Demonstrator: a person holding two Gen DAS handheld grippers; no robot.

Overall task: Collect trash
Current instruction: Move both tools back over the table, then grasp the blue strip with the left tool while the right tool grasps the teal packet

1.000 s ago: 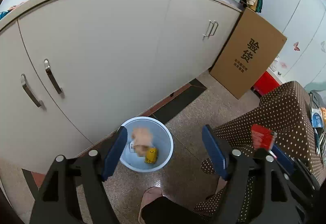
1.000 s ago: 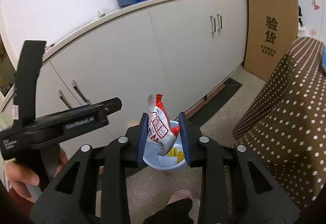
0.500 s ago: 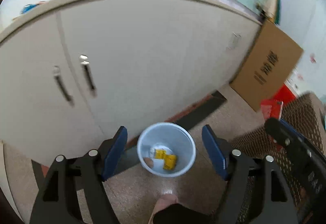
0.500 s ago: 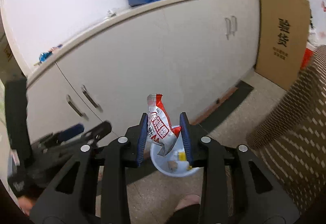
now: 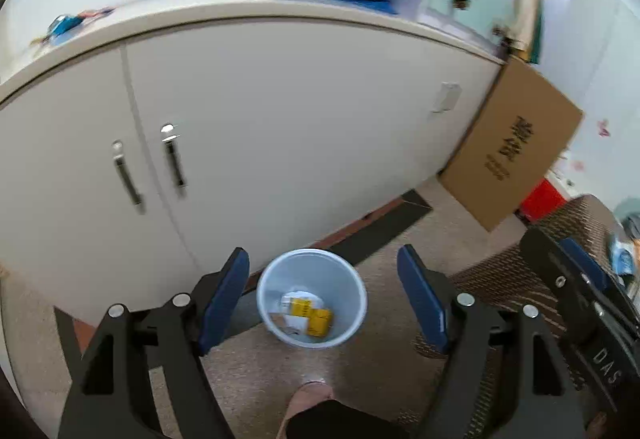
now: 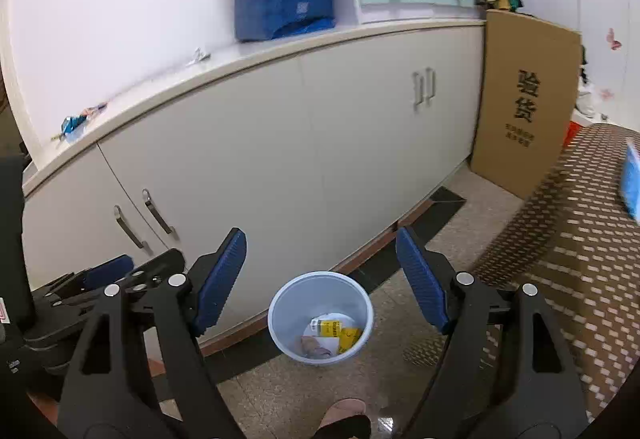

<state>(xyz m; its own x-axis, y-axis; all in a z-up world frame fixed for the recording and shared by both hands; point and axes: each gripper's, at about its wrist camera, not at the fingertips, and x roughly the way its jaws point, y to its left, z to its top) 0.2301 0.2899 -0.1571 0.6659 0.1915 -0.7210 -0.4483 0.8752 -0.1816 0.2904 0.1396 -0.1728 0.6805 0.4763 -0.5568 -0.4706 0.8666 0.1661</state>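
Note:
A pale blue waste bin [image 5: 338, 279] [image 6: 320, 289] stands on the floor against the cabinet. It holds yellow packets [image 5: 310, 315] [image 6: 345, 333], white paper and a brownish scrap. My left gripper [image 5: 322, 259] hangs open above the bin, with nothing between its blue pads. My right gripper [image 6: 320, 239] is also above the bin; its jaws are opening wide and nothing is between them. No red-and-white wrapper shows in either view. The left gripper [image 6: 108, 275] shows at the right wrist view's lower left.
White cabinet doors [image 6: 248, 167] with metal handles run behind the bin. A tall cardboard box [image 6: 524, 103] leans at the cabinet's right end. Furniture under a brown dotted cloth [image 6: 572, 247] stands on the right. A slippered foot [image 5: 312, 395] is just before the bin.
My right gripper's jaws have spread wide, and the red-and-white snack wrapper they held is gone from between them. Both views have risen slightly; the left one now centres on the bin.

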